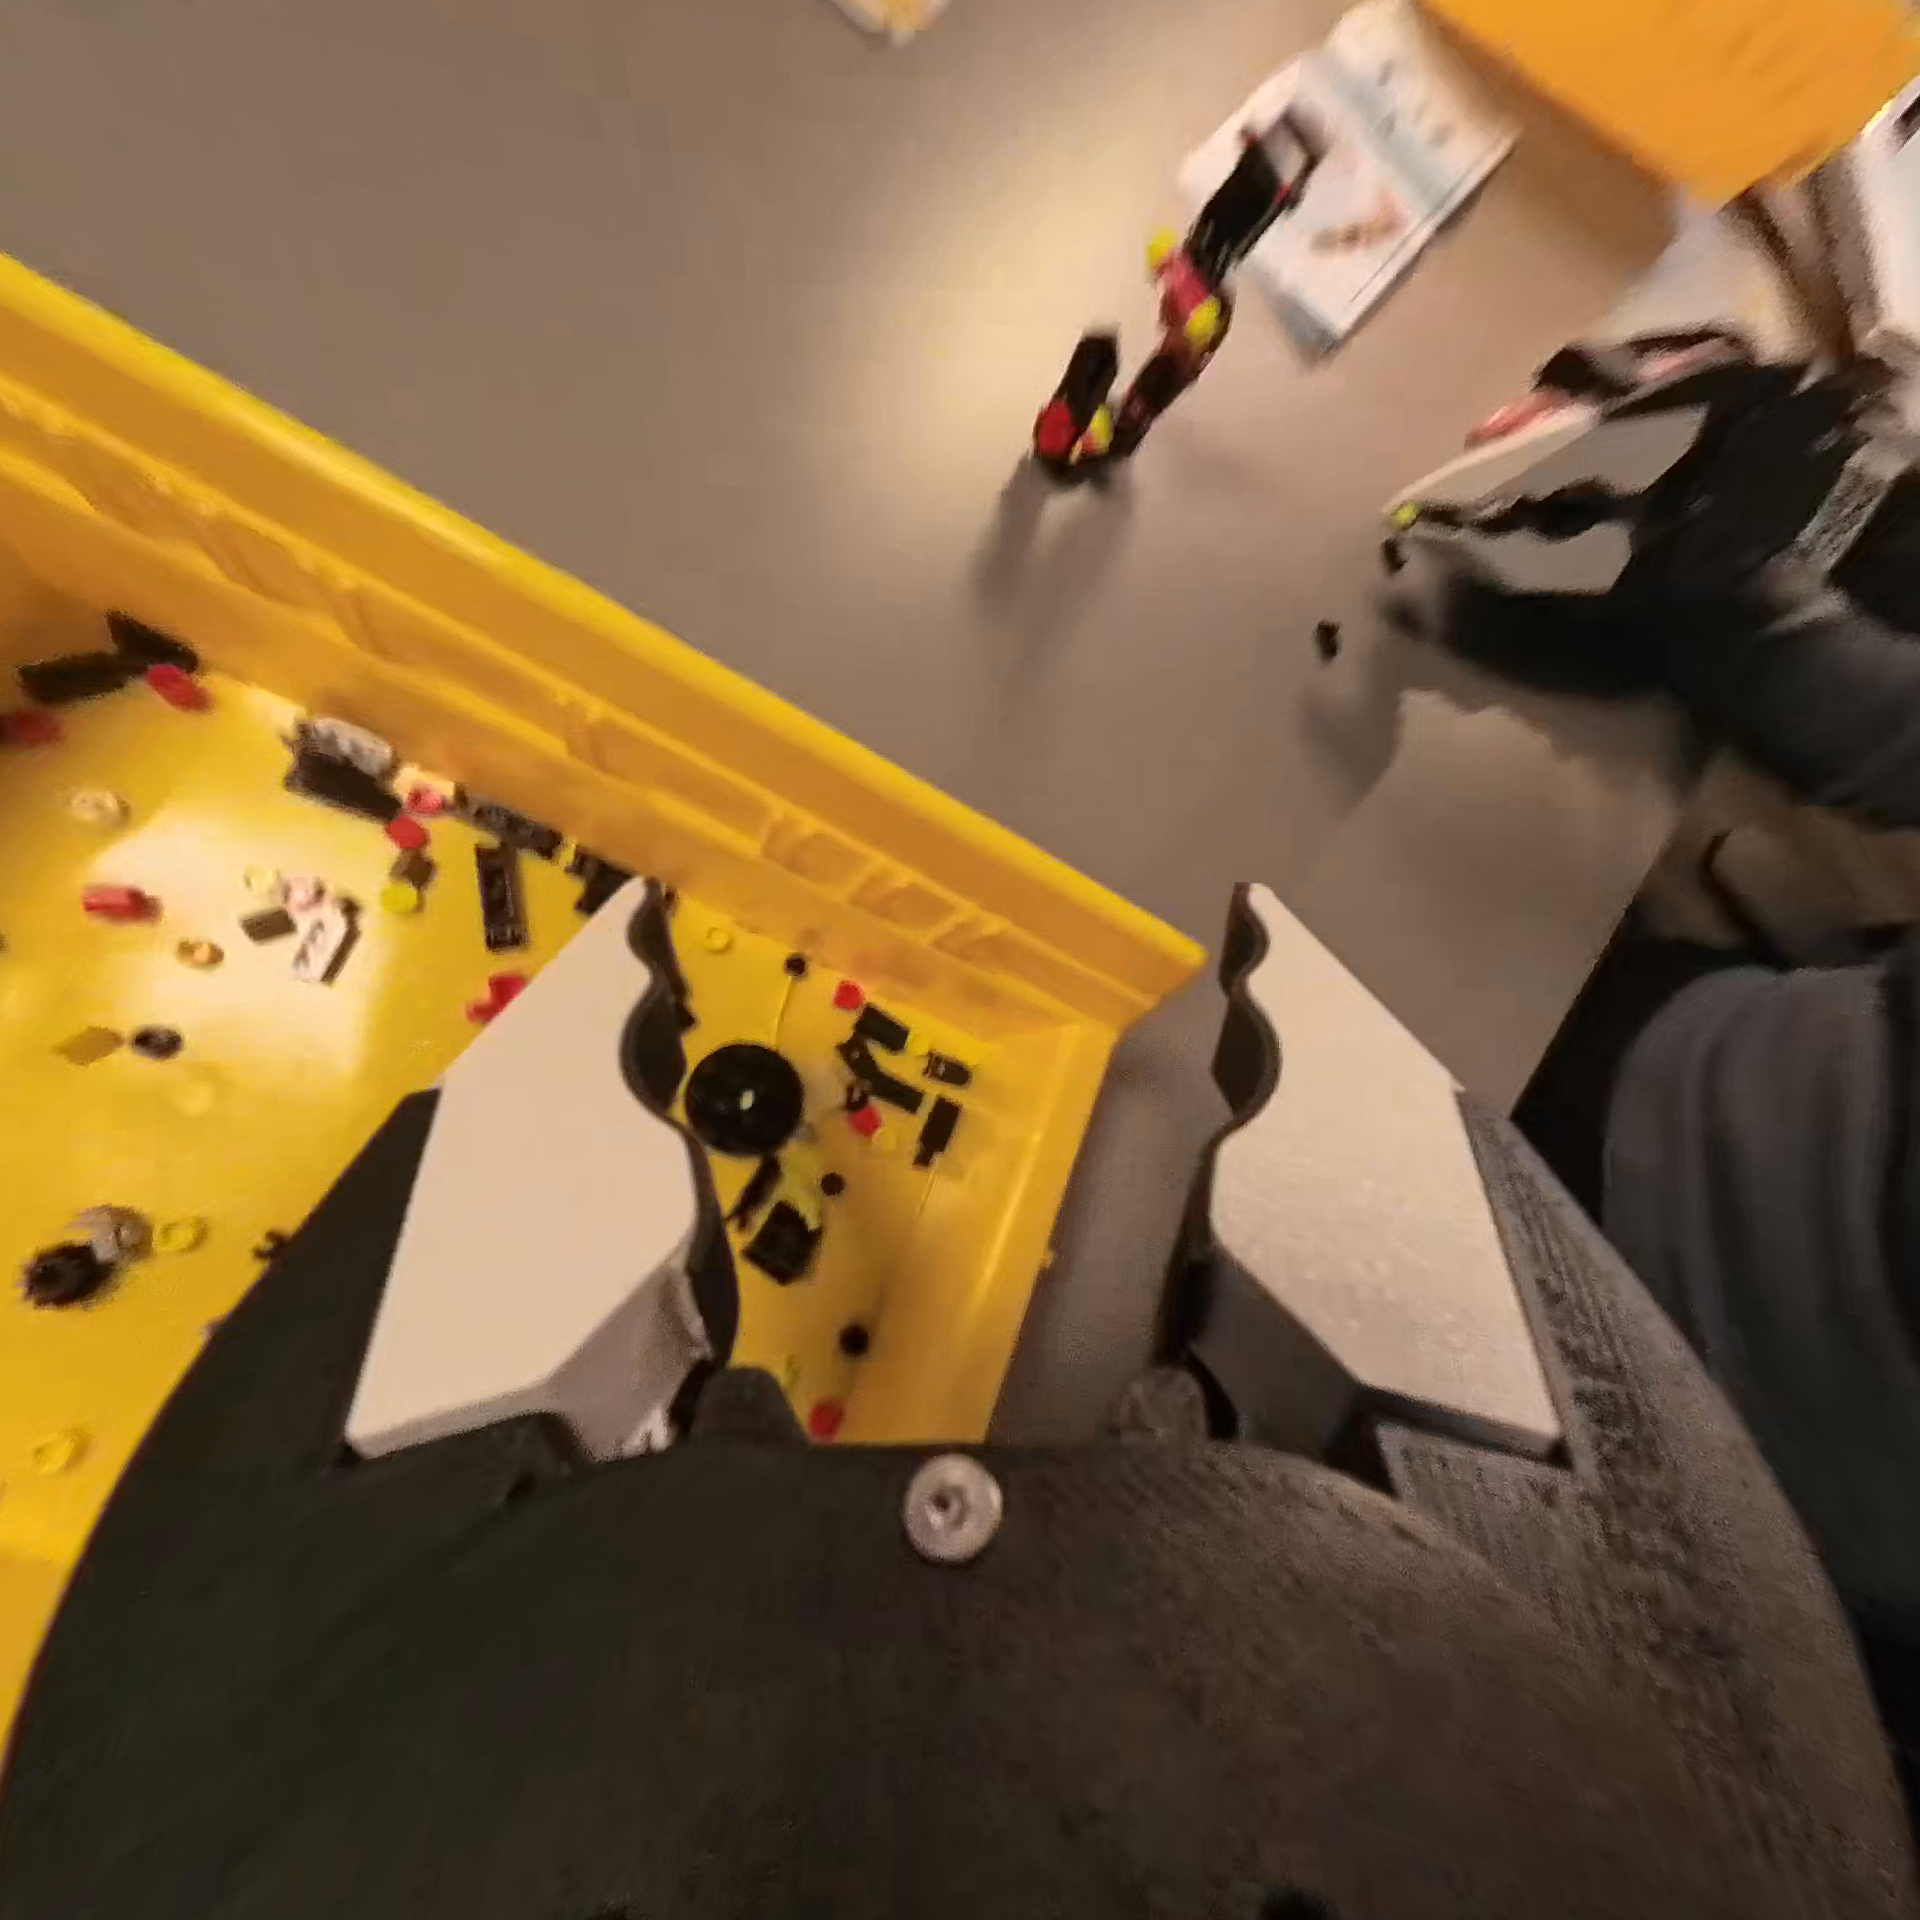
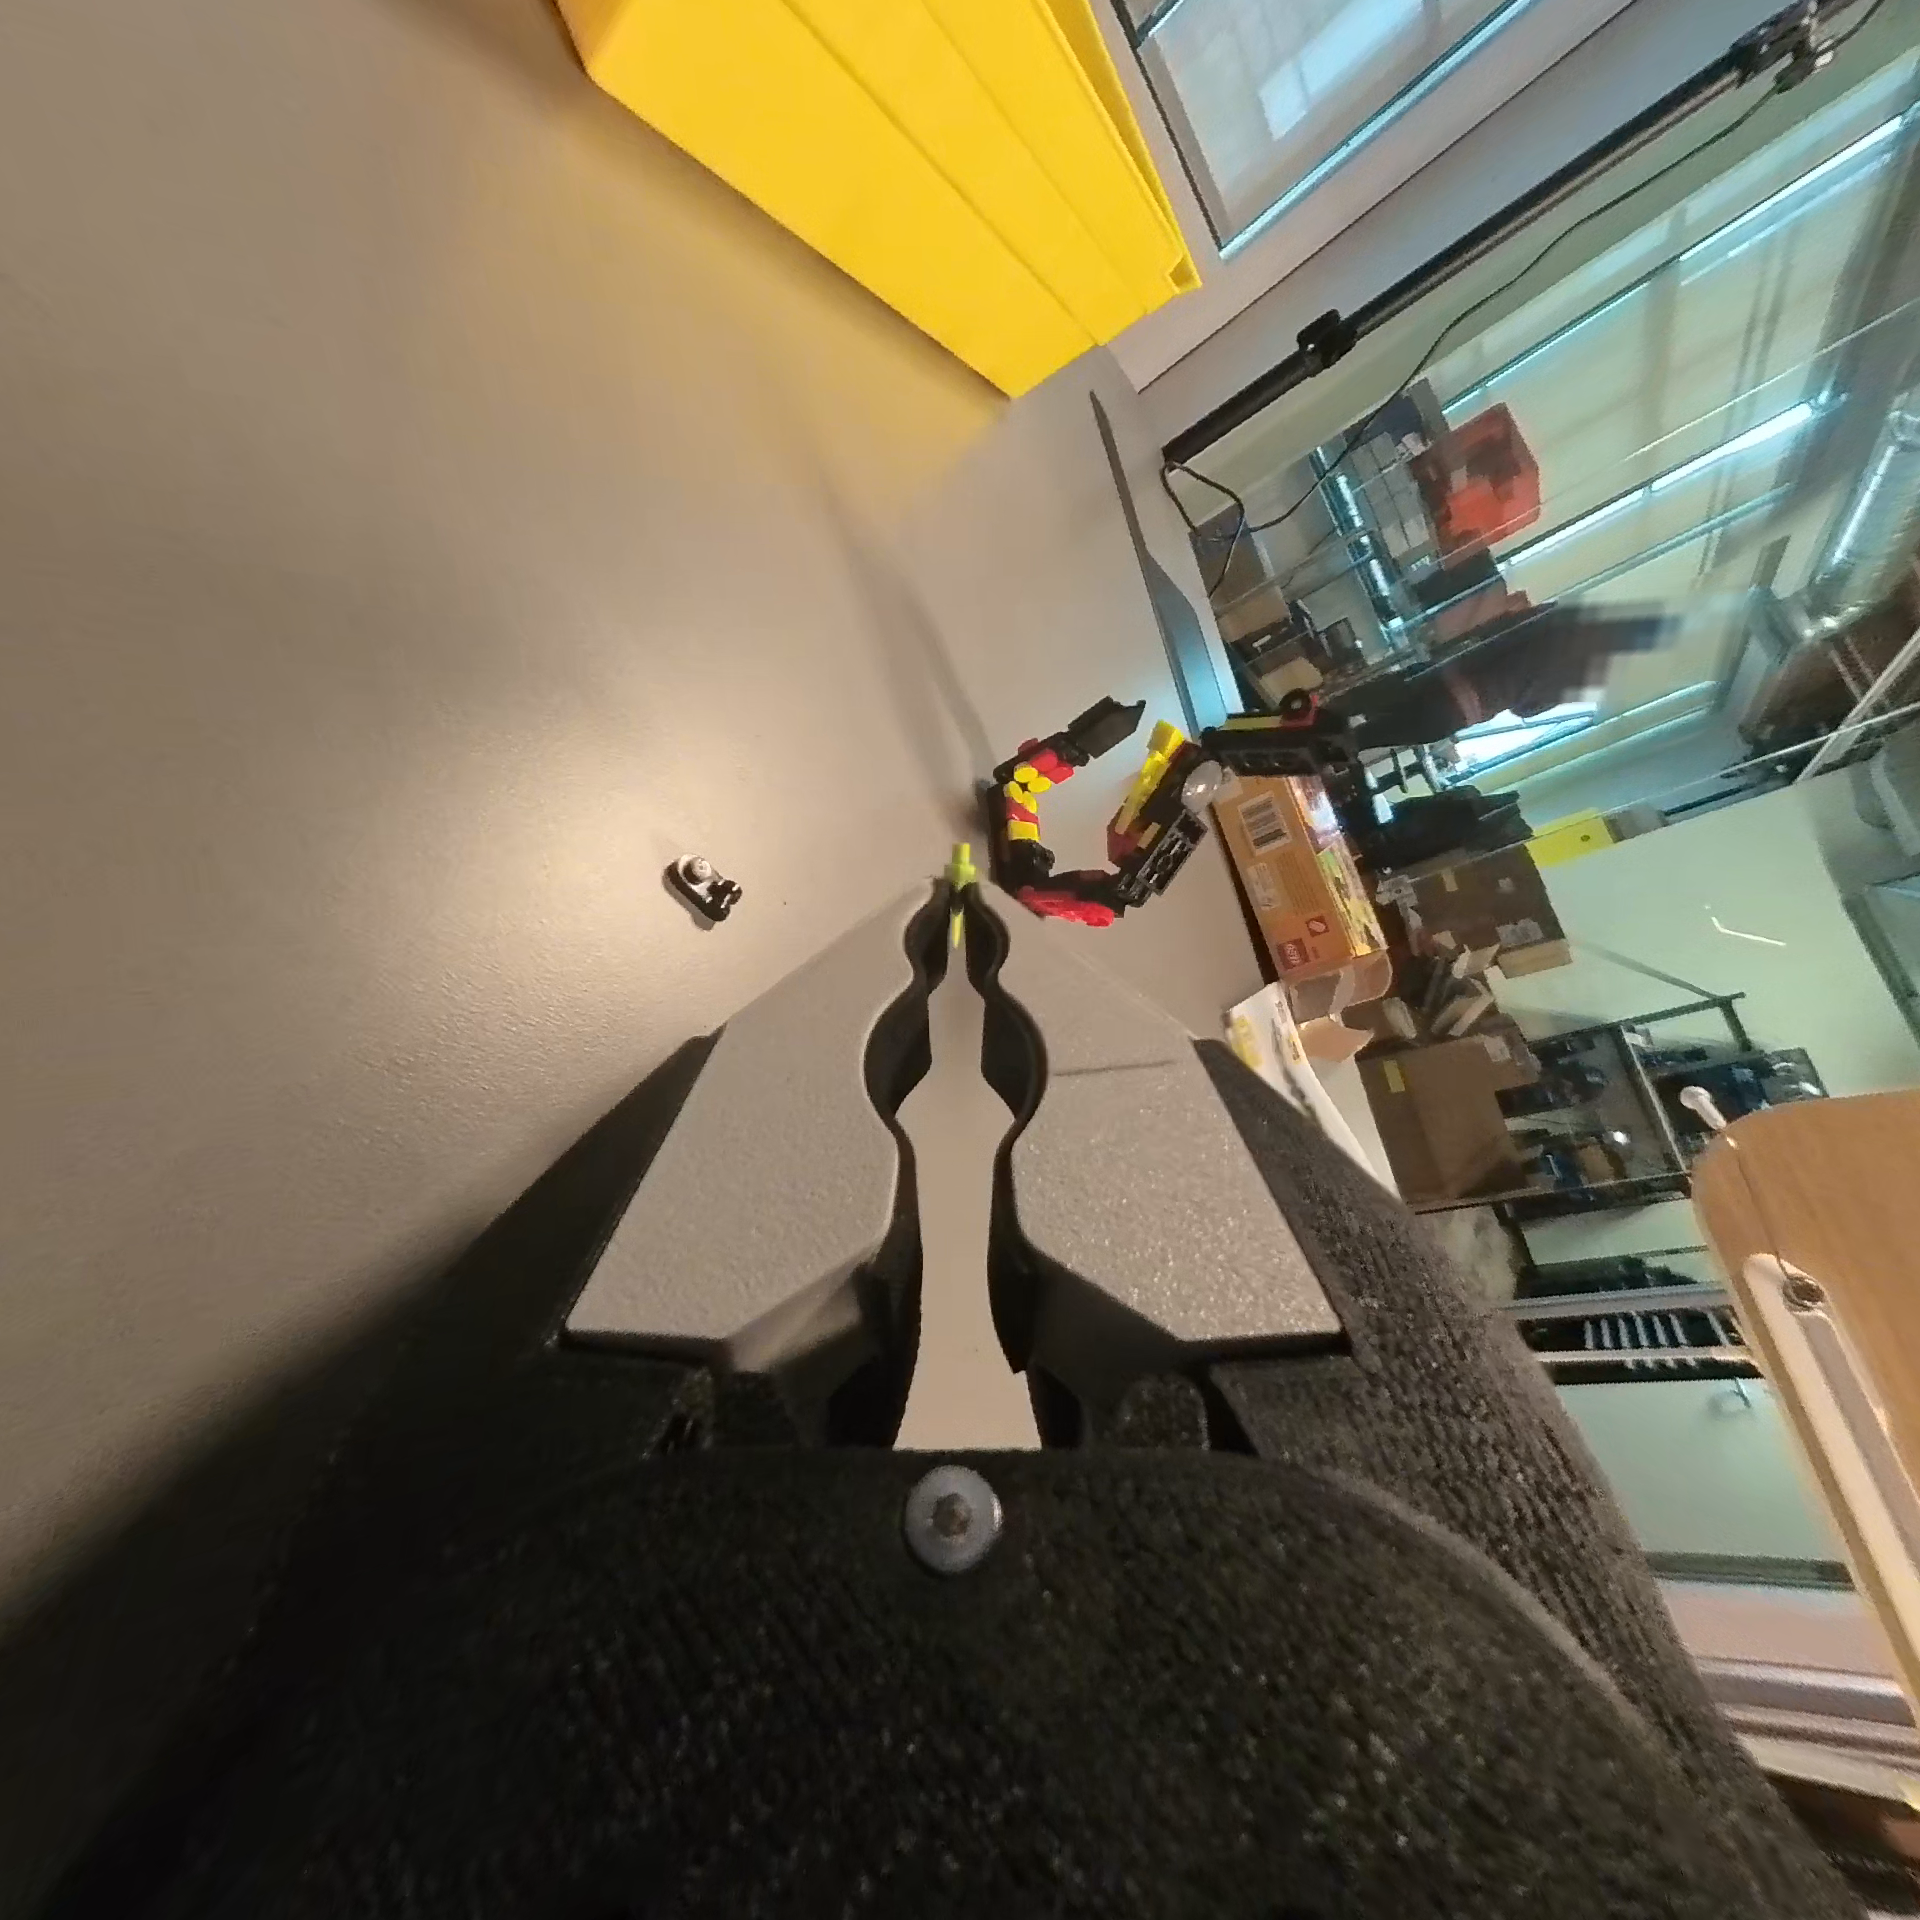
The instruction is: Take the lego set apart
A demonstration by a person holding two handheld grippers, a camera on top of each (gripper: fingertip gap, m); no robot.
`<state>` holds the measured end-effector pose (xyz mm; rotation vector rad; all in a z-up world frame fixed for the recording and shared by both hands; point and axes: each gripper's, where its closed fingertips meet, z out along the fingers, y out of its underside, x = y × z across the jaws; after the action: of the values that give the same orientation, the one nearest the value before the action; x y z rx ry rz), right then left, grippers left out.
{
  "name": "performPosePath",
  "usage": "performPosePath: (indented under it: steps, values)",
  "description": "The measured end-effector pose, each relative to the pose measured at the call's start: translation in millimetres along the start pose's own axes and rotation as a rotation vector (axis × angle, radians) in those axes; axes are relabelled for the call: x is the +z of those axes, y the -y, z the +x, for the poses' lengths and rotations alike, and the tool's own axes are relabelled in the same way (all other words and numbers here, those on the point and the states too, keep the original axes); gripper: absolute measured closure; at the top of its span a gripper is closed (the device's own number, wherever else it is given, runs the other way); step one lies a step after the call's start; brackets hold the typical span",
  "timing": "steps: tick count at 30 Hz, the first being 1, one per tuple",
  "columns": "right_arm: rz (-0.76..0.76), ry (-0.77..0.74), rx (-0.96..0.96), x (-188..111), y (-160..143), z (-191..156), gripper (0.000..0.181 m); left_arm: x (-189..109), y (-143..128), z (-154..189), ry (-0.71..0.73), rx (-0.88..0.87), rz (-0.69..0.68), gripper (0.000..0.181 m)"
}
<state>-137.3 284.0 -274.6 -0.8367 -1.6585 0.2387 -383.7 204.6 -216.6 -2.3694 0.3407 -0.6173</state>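
Our right gripper (image 2: 958, 914) pinches a lime piece (image 2: 958, 891) at its tips; our left gripper (image 1: 940, 997) gapes empty over the bin (image 1: 727, 727). The model (image 2: 1081, 831) waits on the table (image 2: 416, 520). We should carry the piece over the bin before letting go, and low

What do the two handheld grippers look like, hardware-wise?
Both match: left gripper and right gripper have a rough-textured black body, one silver screw at its centre, and two light grey wedge-shaped fingers with wavy black inner pads. No cables or markings visible.

Curved red-black-yellow lego set (image 2: 1081, 821) on table
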Motion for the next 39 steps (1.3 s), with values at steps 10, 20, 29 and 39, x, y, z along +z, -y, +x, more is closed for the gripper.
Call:
performPosePath:
  steps: [10, 20, 29, 39]
  values:
    - [0.164, -0.336, -0.307, -24.7, 42.0, 30.3, 0.181, 58.7, 60.9, 170.7, -0.059, 0.092, 0.497, 0.151]
    - [0.284, -0.371, -0.376, -36.3, 74.4, 19.6, 0.181, 128.8, 53.3, 230.3, -0.219, 0.148, 0.522, 0.158]
    - [0.294, -0.366, -0.367, -34.9, 75.5, 18.5, 0.181, 140.4, 44.0, 216.8, -0.181, 0.158, 0.403, 0.162]
    - [0.289, -0.361, -0.368, -35.0, 74.2, 18.9, 0.181, 148.0, 45.1, 215.7, -0.181, 0.159, 0.389, 0.171]
